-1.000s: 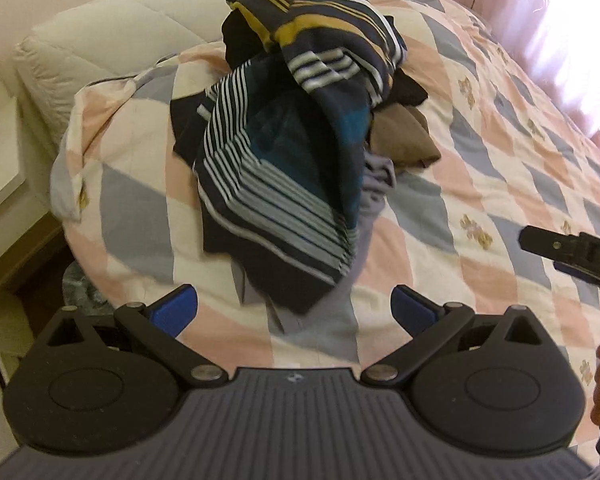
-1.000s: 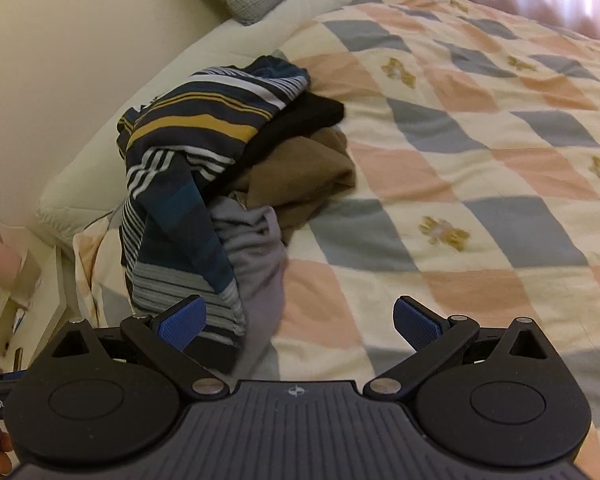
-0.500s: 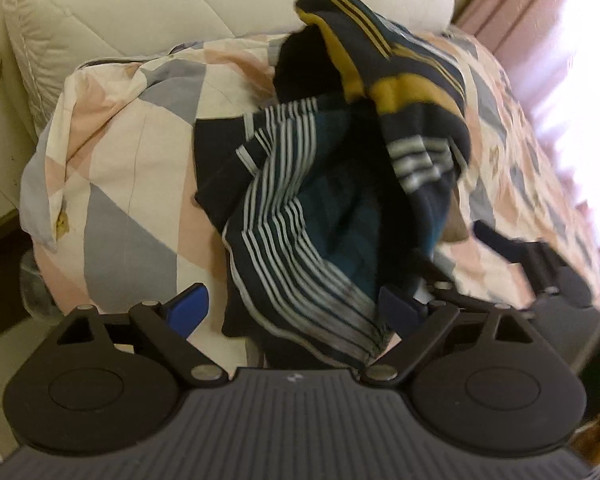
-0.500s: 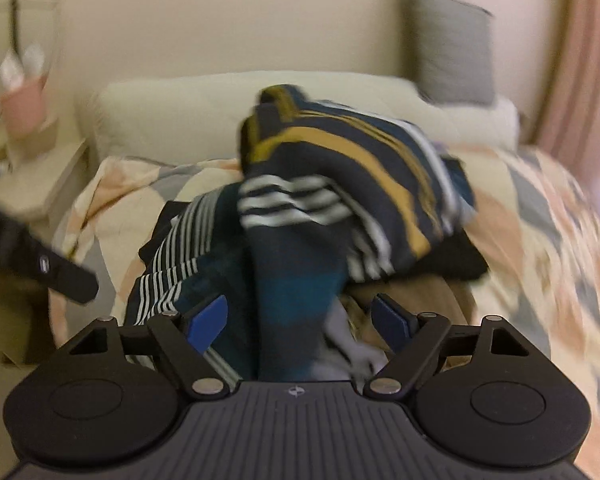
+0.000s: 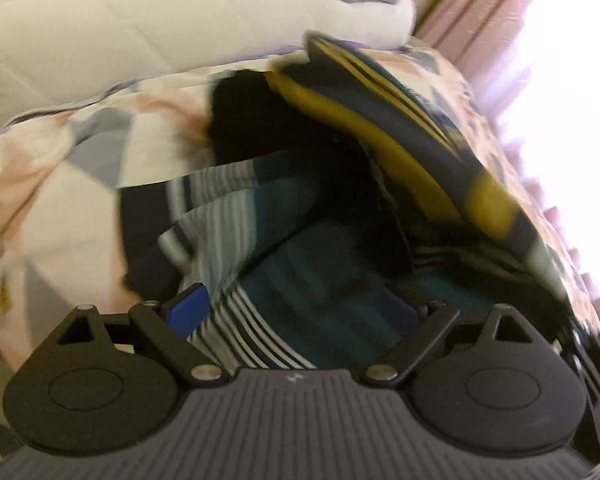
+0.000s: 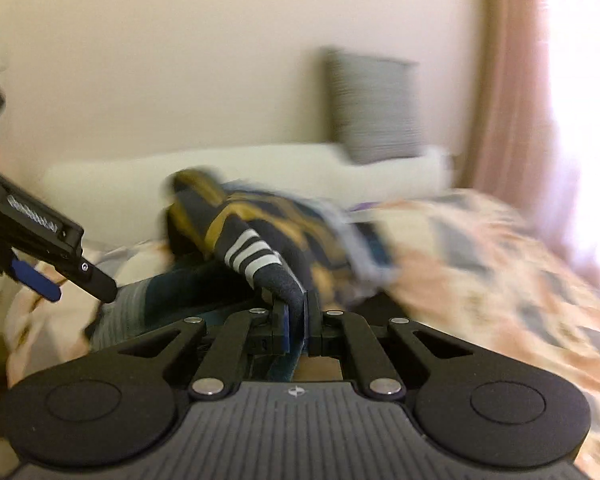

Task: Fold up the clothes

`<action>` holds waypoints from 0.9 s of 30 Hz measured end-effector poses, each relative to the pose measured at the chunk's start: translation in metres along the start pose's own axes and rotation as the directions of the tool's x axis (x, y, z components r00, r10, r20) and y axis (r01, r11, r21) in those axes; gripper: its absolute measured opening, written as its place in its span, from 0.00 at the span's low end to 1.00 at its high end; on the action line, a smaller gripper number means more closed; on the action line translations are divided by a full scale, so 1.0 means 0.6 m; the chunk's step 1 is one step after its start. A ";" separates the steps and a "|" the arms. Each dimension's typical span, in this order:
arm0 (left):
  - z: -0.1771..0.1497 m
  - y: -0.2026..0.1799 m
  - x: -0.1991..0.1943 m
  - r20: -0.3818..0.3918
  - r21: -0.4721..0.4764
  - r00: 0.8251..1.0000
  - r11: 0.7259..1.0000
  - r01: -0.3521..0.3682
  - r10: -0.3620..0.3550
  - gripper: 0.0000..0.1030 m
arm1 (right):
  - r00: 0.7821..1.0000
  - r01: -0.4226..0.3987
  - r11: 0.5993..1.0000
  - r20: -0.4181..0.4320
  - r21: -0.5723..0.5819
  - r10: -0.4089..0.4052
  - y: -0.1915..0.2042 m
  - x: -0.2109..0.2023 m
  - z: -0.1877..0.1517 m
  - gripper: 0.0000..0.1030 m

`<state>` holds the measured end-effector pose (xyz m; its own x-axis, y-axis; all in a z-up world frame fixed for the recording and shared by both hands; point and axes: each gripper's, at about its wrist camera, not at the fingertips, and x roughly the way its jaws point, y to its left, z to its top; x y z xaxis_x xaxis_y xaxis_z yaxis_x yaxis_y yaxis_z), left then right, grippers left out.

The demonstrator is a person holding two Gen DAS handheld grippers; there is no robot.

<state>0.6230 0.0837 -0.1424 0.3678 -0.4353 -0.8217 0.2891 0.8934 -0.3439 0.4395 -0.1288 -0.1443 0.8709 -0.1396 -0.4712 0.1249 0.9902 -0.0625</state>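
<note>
1. Right gripper (image 6: 296, 320): fingers (image 6: 283, 330) drawn together, clamped on a dark fold of the striped garment (image 6: 260, 240), cloth pinched between the blue pads.
2. Left gripper (image 5: 300, 308): fingers (image 5: 188, 308) spread wide, nothing clamped; striped cloth lying in the gap between them and brushing the left blue pad. Seen again from the right wrist view at the left edge (image 6: 56, 280), tip just beside the garment's grey-striped part.
3. Striped garment (image 5: 300, 272): navy and teal with white stripes and mustard bands, bunched in a heap on the bed; long axis hard to tell in the crumple. Mustard-banded part arched up over the teal part, rising away from the grippers toward the headboard side.
4. Underneath: bed (image 5: 60, 184) with a quilt of pink, grey and cream diamonds.
5. Behind: cream padded bolster (image 5: 140, 28), grey cushion (image 6: 374, 108) upright against a pale wall, pink curtain (image 6: 512, 100) with bright light at the right. Both views blurred.
</note>
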 end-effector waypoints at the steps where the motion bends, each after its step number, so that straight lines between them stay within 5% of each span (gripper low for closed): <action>1: -0.002 -0.010 0.006 -0.009 0.015 1.000 1.000 0.008 -0.008 0.87 | 0.998 0.058 0.998 -0.024 0.019 -0.057 -0.021 -0.020 -0.010 0.04; 3: -0.005 -0.031 0.018 -0.026 0.046 0.999 0.999 0.025 -0.024 0.87 | 0.978 0.156 0.983 -0.152 0.096 -0.141 -0.073 -0.049 -0.046 0.04; 5: -0.009 -0.052 0.030 -0.044 0.077 0.998 0.996 0.042 -0.039 0.87 | 0.932 0.237 0.959 -0.314 0.155 -0.179 -0.120 -0.073 -0.103 0.04; 7: -0.012 -0.071 0.042 -0.065 0.105 0.997 0.993 0.056 -0.049 0.87 | 0.849 0.301 0.935 -0.500 0.187 -0.173 -0.152 -0.085 -0.169 0.05; 9: -0.022 -0.094 0.059 -0.094 0.137 0.994 0.989 0.062 -0.049 0.87 | 0.735 0.347 0.897 -0.673 0.272 -0.080 -0.178 -0.080 -0.230 0.17; 11: -0.029 -0.113 0.075 -0.117 0.165 0.992 0.984 0.065 -0.046 0.87 | 0.651 0.410 0.835 -0.759 0.366 0.014 -0.205 -0.081 -0.277 0.24; 12: -0.032 -0.123 0.081 -0.124 0.178 0.991 0.982 0.067 -0.045 0.87 | 0.652 0.430 0.805 -0.758 0.409 0.037 -0.216 -0.084 -0.287 0.29; 14: -0.036 -0.143 0.096 -0.140 0.208 0.989 0.976 0.071 -0.042 0.87 | 0.694 0.442 0.755 -0.718 0.485 0.055 -0.234 -0.088 -0.291 0.57; 17: -0.038 -0.166 0.119 -0.154 0.241 0.987 0.968 0.073 -0.036 0.87 | 0.777 0.407 0.711 -0.626 0.573 0.060 -0.248 -0.073 -0.273 0.63; 21: -0.048 -0.186 0.130 -0.161 0.288 0.987 0.955 0.075 -0.028 0.88 | 0.854 0.288 0.780 -0.518 0.556 0.054 -0.231 -0.006 -0.234 0.77; 24: -0.048 -0.200 0.168 -0.140 0.409 0.989 0.912 0.010 0.052 0.88 | 0.866 0.184 0.878 -0.496 0.441 0.068 -0.183 0.062 -0.224 0.93; 27: -0.058 -0.199 0.208 -0.083 0.569 0.982 0.817 -0.091 0.168 0.88 | 0.823 0.129 0.961 -0.566 0.245 0.034 -0.120 0.127 -0.246 0.93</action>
<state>0.6037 -0.0732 -0.2197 0.3361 -0.2681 -0.9029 0.7058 0.7064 0.0529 0.4268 -0.2099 -0.3054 0.4522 -0.0787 -0.8884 0.3483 0.9326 0.0946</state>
